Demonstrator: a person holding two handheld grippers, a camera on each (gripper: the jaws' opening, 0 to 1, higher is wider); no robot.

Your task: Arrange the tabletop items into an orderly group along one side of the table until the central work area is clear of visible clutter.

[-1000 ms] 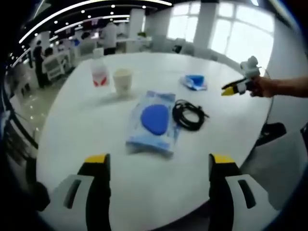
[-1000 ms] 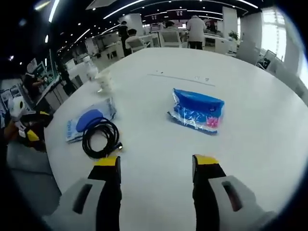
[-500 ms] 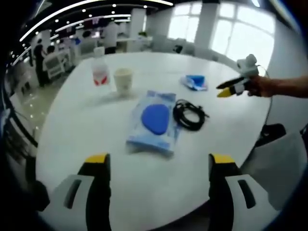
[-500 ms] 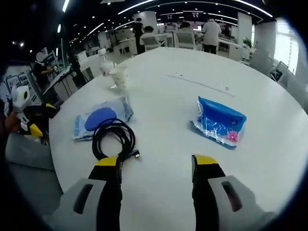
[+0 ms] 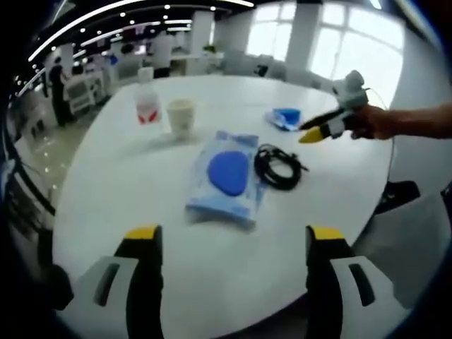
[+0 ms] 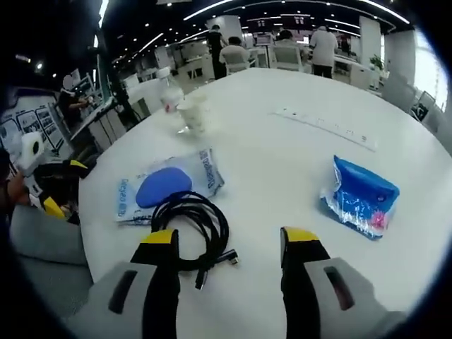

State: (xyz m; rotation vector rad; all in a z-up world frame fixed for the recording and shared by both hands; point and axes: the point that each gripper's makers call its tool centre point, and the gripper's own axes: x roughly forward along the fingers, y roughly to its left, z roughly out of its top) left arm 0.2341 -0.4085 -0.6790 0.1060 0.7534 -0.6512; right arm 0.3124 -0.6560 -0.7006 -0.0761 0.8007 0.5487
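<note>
My right tool (image 6: 227,244) hangs with jaws spread just over the coiled black cable (image 6: 189,229) near the table (image 6: 282,162) edge; I'd drop straight, pinching several loops together so it lifts as one bundle. My left tool (image 5: 229,236) hovers spread too. Beyond lie the blue-disc pouch (image 6: 166,187), blue packet (image 6: 359,196), paper cup (image 6: 192,115) and bottle (image 6: 169,97).
</note>
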